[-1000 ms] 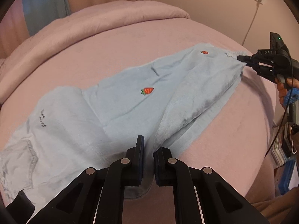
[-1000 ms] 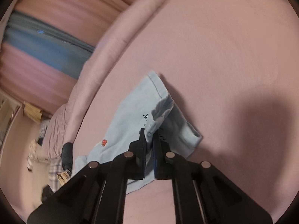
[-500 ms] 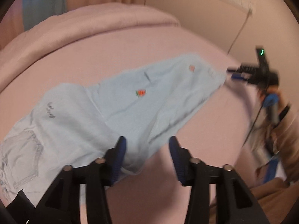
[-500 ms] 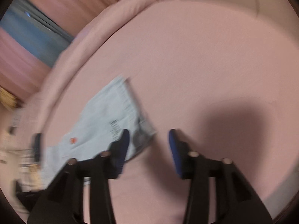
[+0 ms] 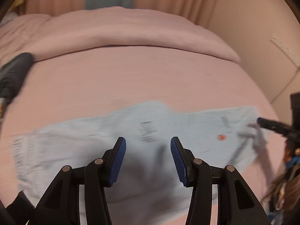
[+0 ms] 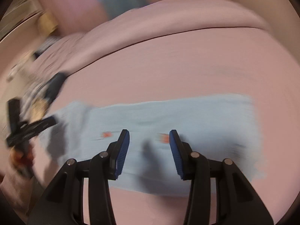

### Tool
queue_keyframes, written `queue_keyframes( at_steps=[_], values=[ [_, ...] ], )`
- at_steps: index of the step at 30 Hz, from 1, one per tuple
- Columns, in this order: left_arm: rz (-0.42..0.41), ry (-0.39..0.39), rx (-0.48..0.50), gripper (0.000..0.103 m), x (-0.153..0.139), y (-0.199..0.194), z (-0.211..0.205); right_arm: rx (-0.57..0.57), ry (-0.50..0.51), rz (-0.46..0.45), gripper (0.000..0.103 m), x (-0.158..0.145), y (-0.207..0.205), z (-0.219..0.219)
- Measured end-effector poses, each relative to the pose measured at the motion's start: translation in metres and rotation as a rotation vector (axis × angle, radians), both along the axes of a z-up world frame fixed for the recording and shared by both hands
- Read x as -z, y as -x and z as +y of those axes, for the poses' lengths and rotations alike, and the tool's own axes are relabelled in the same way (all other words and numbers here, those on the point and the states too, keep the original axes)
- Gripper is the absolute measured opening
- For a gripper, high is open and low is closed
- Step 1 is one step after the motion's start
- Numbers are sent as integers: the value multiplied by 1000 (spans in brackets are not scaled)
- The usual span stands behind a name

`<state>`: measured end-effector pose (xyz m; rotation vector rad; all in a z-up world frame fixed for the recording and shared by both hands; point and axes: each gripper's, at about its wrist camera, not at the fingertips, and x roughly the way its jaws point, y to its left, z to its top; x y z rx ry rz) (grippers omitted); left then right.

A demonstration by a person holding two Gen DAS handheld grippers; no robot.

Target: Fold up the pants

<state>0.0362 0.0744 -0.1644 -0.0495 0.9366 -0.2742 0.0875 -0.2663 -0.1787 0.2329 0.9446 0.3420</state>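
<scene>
Light blue pants (image 5: 90,142) with small red strawberry marks lie folded lengthwise across the pink bed, blurred by motion in both views. My left gripper (image 5: 148,148) hangs above their middle, open, with nothing between its blue pads. In the right wrist view the same pants (image 6: 206,116) stretch left to right, and my right gripper (image 6: 149,140) is open above them, holding nothing. The right gripper's black tip (image 5: 271,125) shows at the pants' right end in the left wrist view. The left gripper (image 6: 31,127) appears blurred at their left end in the right wrist view.
The pink bed sheet (image 5: 150,78) spreads around the pants, with a rolled pink duvet (image 5: 131,33) behind. A dark object (image 5: 13,75) lies at the bed's left side. Curtains and a beige wall (image 5: 253,28) stand beyond. Clutter (image 6: 37,93) sits at the left.
Both grippers were shut on the pants a second ago; both have let go and opened. Both have pulled back from the cloth and rolled, and the pants now lie flat across the bed.
</scene>
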Motion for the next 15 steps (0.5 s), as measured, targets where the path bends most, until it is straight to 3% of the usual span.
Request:
queue_keyframes(
  at_steps=[4,8,9,10,11,12,15],
  values=[
    [21,-33,-99,49,9,16,59,-224,-86,36,45,-3,-44,61],
    [118,-154,-211,49,45,32,107,-320,-180,107,45,9,-87,107],
    [139,-126,-227,49,52,33,118,-329,-196,136,45,15,-97,118],
    [130,-50,-232,45,56,36,130,-339,-214,179,45,23,-110,132],
    [118,-42,-247,37,55,37,135,-346,-225,226,45,31,-125,147],
    [116,-82,-267,21,55,36,137,-349,-221,258,45,35,-132,157],
    [105,-95,-251,19,57,34,146,-361,-165,329,45,45,-150,192]
  ],
)
